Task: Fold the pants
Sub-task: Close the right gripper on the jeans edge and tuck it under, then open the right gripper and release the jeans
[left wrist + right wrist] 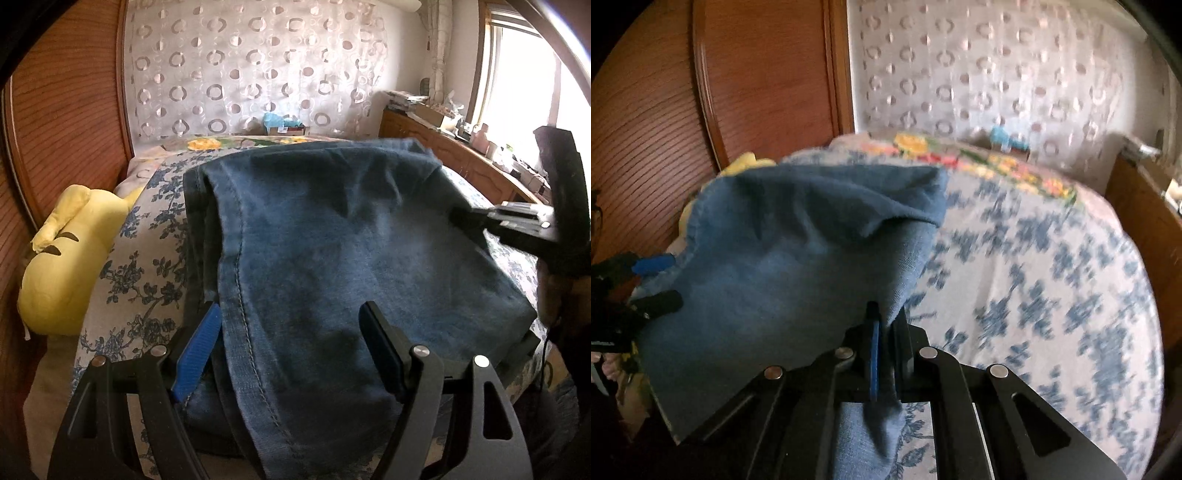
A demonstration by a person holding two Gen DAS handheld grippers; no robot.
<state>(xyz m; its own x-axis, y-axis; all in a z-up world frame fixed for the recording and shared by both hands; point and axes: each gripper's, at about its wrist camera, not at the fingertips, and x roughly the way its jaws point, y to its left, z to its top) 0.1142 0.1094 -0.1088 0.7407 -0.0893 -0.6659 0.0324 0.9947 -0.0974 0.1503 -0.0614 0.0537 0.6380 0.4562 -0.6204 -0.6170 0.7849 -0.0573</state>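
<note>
Two claws at work; right claw (884, 325) clenched on the pants (783, 266) edge, lifting it off the bed (1052, 295), likely to fold; left claw (290, 321) released, straddling the denim.

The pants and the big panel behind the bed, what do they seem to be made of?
The pants look like blue denim, matte and faded, with a stitched seam down one edge. The panel looks like reddish-brown wood or veneer with fine horizontal ribs and a slight sheen; solid wood or laminate cannot be told.
</note>
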